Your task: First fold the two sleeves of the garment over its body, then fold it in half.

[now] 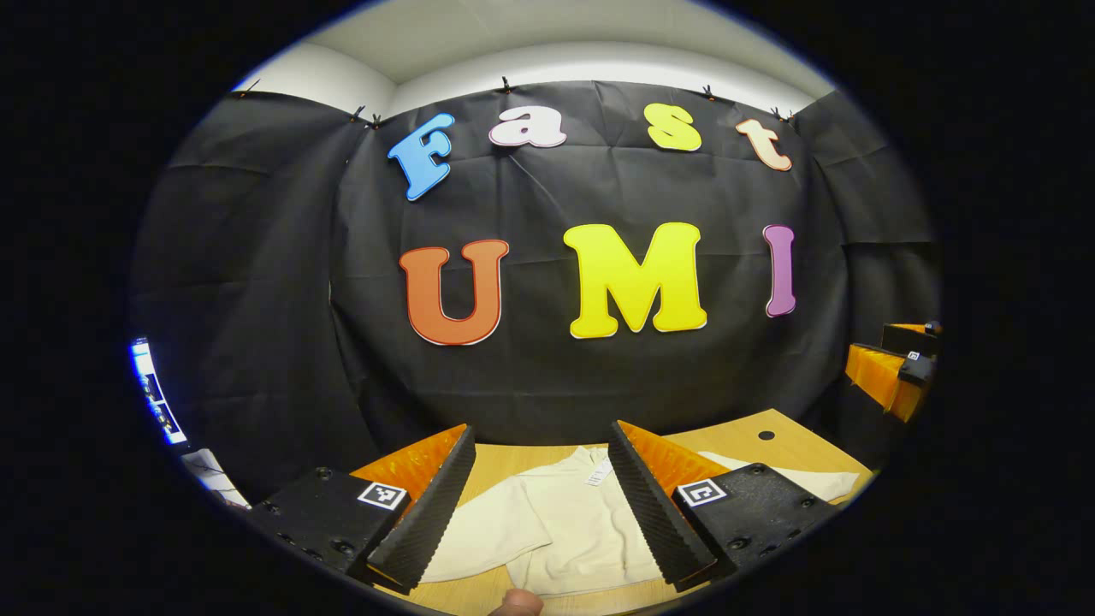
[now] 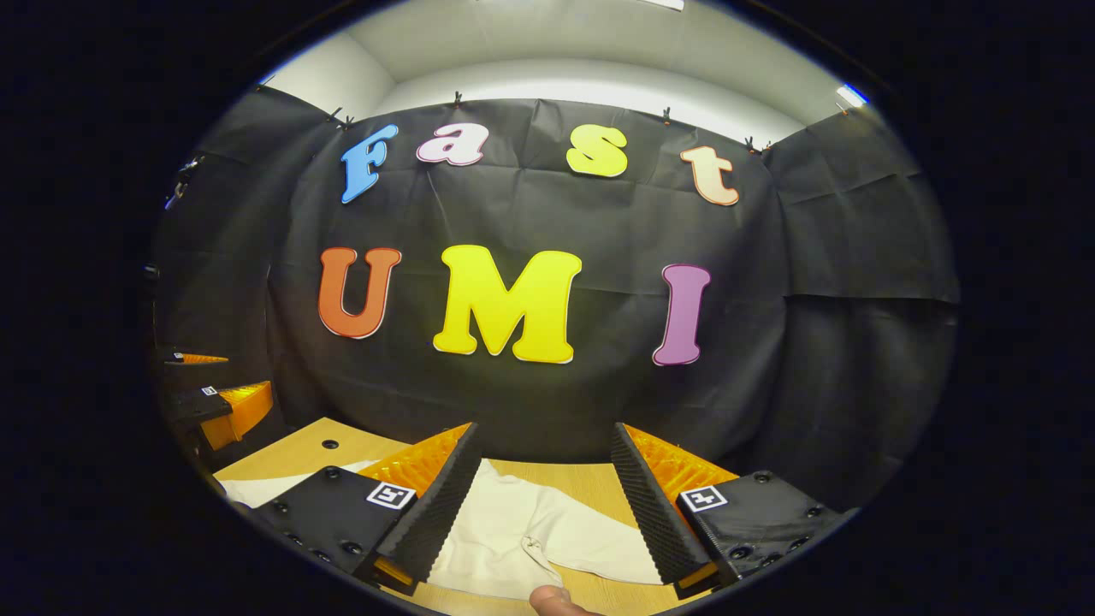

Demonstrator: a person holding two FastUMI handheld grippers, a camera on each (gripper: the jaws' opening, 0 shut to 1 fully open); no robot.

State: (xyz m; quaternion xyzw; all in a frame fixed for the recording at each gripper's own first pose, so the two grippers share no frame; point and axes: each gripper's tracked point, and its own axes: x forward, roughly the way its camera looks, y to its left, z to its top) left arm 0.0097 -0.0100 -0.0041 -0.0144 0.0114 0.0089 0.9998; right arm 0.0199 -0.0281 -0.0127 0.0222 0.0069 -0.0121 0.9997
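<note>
So both grippers are up above the tabletop [image 1: 770, 453], nothing in either one. The left gripper [image 1: 539, 505] has its jaws spread wide, and the cream garment [image 1: 565, 522] lies flat on the wood below it, collar tag toward the far edge and one sleeve [image 1: 488, 535] angled out to the side. The right gripper [image 2: 543, 505] is just as released, hanging over a sleeve end of the same garment [image 2: 530, 530] near the tabletop's [image 2: 282, 458] near edge. In the left gripper view the other gripper shows off at the right side, well apart, and a fingertip [image 1: 517, 603] peeks in at the bottom.
</note>
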